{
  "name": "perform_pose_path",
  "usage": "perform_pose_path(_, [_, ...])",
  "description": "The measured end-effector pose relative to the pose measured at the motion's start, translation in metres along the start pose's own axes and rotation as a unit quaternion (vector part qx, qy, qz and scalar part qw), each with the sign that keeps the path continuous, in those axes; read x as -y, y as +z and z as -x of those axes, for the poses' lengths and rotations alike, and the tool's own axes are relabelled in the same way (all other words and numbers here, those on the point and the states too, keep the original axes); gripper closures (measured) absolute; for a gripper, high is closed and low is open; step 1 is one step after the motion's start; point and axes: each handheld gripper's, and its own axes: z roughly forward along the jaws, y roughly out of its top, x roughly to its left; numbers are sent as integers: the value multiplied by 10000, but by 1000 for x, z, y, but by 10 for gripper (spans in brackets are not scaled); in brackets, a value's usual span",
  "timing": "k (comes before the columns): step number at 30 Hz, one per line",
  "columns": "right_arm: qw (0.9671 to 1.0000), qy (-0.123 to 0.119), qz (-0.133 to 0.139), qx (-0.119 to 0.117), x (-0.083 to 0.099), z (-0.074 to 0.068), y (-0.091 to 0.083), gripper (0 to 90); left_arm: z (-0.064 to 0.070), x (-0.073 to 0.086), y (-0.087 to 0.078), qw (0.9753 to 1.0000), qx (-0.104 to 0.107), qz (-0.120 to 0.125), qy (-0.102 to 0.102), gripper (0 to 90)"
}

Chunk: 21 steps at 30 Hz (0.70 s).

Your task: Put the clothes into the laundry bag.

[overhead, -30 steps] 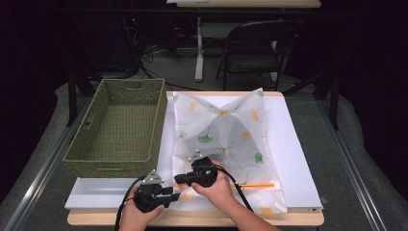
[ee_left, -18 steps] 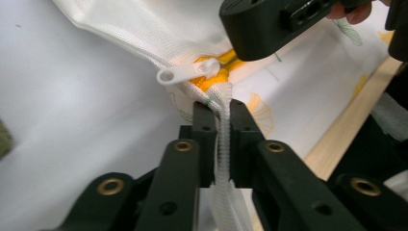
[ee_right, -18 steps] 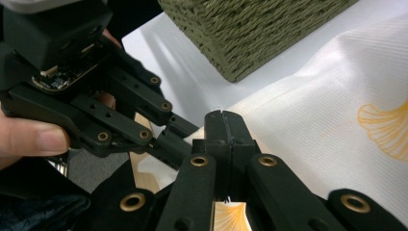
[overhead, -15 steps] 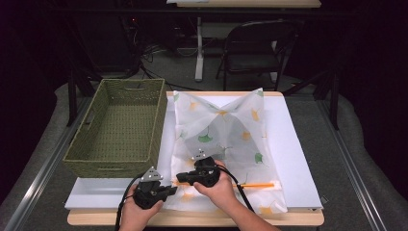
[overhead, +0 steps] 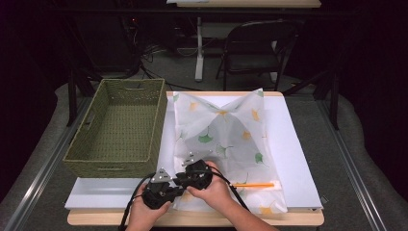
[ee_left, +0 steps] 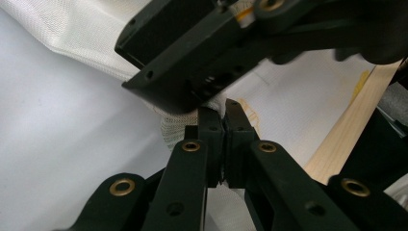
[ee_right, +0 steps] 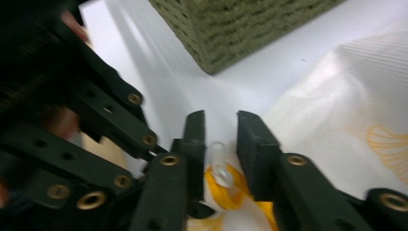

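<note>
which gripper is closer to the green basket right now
Left. The left gripper sits just below the basket's near right corner; the right gripper is beside it, farther right over the leaf-print cloth.

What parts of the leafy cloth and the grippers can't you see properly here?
- High view: the hands cover the cloth corner where both grippers meet.
- Left gripper view: the right gripper hides the cloth edge beyond the shut left gripper; whether cloth is pinched is unclear.
- Right gripper view: the small clear thing between the open jaws is too blurred to name.
</note>
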Motion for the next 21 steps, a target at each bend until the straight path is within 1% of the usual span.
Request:
perform_pose_path(1, [10000, -7, -33, 20, 0, 0, 0, 797, 0, 0, 0, 10000, -4, -8, 27, 887])
perform_pose_path(2, [10000, 8, -28, -10, 0, 0, 0, 830, 0, 0, 0, 10000, 17, -1, -3, 888])
perform_pose_path(4, [10000, 27, 30, -34, 0, 0, -2, 897, 0, 1, 0, 10000, 25, -10, -7, 888])
perform_pose_path(5, [9999, 53, 60, -73, -1, 0, -4, 898, 0, 1, 0, 10000, 38, 19, -67, 888])
perform_pose_path(8, [9997, 153, 122, -152, -1, 2, -8, 899, -1, 1, -1, 10000, 37, 34, -47, 887])
perform_pose_path(12, [9993, 226, 214, -219, 0, 3, -14, 899, -2, 2, -2, 10000, 17, -9, -57, 887])
perform_pose_path(14, [9991, 253, 249, -234, 1, 4, -17, 899, -3, 3, -2, 9999, -9, 15, -116, 887])
perform_pose_path(17, [9988, 282, 298, -253, 2, 4, -19, 899, -4, 4, -3, 9999, -27, 24, -131, 887])
perform_pose_path(18, [9984, 352, 319, -301, 3, 4, -21, 899, -4, 4, -4, 9999, -25, 55, -149, 887])
perform_pose_path(19, [9984, 352, 319, -301, 3, 4, -21, 899, -4, 4, -4, 9999, -25, 55, -149, 887])
perform_pose_path(21, [9977, 465, 334, -364, 5, 6, -22, 898, -5, 4, -5, 9999, -60, 34, -89, 887])
